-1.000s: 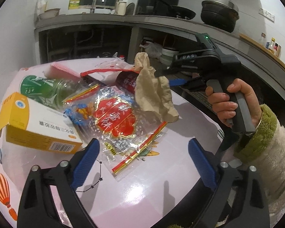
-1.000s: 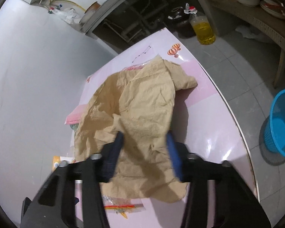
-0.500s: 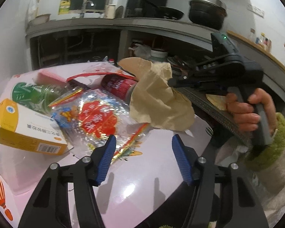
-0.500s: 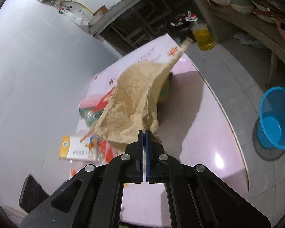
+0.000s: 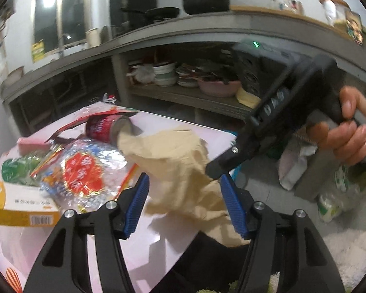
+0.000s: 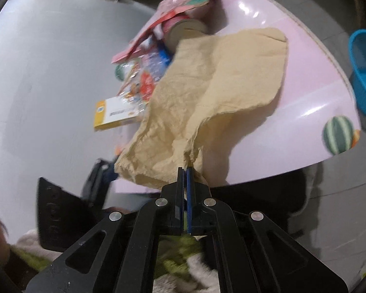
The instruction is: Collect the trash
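One crumpled tan paper sheet [image 6: 207, 92] is being pinched by the right gripper [image 6: 185, 171], jaws pressed together on its edge, hanging above the pink table [image 6: 292, 127]. The left gripper [image 5: 183, 207] is being held half spread around it. Beside the sheet: one can [image 5: 107, 128], one box [image 5: 19, 205], one foil bag [image 5: 85, 173].

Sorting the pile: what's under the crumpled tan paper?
The tan paper, lifted, hangs over bare pink table and covers part of the red can; anything else underneath stays hidden.

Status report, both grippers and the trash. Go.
Right gripper shut on tan paper. Left gripper open, paper hanging between its fingers. Nothing in the way.
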`<state>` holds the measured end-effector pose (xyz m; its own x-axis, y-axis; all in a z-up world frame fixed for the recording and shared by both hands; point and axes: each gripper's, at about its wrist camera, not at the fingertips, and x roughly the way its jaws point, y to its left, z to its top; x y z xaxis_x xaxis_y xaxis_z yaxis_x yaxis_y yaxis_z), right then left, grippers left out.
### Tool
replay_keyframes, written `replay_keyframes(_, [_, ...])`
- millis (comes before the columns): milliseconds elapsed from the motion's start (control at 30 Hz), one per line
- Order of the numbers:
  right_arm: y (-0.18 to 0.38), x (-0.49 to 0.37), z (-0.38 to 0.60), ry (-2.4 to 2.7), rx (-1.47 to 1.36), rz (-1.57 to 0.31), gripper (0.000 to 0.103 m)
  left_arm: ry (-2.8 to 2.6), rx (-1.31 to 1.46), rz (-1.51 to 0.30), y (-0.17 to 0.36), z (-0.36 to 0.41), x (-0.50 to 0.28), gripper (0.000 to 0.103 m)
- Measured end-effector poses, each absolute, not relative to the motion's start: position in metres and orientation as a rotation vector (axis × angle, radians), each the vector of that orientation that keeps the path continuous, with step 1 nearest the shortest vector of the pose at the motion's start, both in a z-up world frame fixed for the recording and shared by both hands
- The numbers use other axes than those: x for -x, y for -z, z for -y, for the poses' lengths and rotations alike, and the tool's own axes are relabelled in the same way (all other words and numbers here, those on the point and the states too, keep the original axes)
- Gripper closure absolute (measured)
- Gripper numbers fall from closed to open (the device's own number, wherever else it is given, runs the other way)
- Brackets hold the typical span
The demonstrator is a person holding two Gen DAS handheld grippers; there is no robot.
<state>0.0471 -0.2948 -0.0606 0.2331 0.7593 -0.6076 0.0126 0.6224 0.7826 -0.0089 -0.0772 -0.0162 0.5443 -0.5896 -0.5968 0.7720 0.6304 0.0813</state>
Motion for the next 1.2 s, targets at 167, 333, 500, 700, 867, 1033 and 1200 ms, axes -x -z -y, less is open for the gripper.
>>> replay_keyframes(167, [0.065,-0.043,0.287,-0.710,-0.841,-1.242,0.102,0.845,-0.415,-0.558,0.022,0.092,0.014,0.058])
replay_keyframes(333, [0.061,-0.044,0.292,-0.716,-0.840,-1.205,0.084,0.855,-0.428,-0.601,0.030,0.097,0.010,0.087])
replay_keyframes(500, [0.039,-0.055,0.311,-0.552,-0.689,-1.111,0.063,0.845,-0.409,-0.640,0.032,0.093,0.002,0.092])
replay_keyframes(700, [0.041,-0.102,0.324,-0.395,-0.585,-1.034,0.069,0.862,-0.392,-0.656,0.031,0.088,0.002,0.093])
replay_keyframes(867, [0.085,-0.127,0.310,-0.388,-0.546,-1.188,0.078,0.872,-0.341,-0.681,0.025,0.080,-0.002,0.093])
replay_keyframes(1033, [0.116,-0.111,0.302,-0.606,-0.767,-1.290,0.085,0.874,-0.217,-0.727,0.018,0.068,-0.020,0.093])
replay_keyframes(1200, [0.137,-0.096,0.315,-0.698,-0.970,-1.314,0.090,0.850,-0.161,-0.807,0.032,0.070,-0.044,0.093])
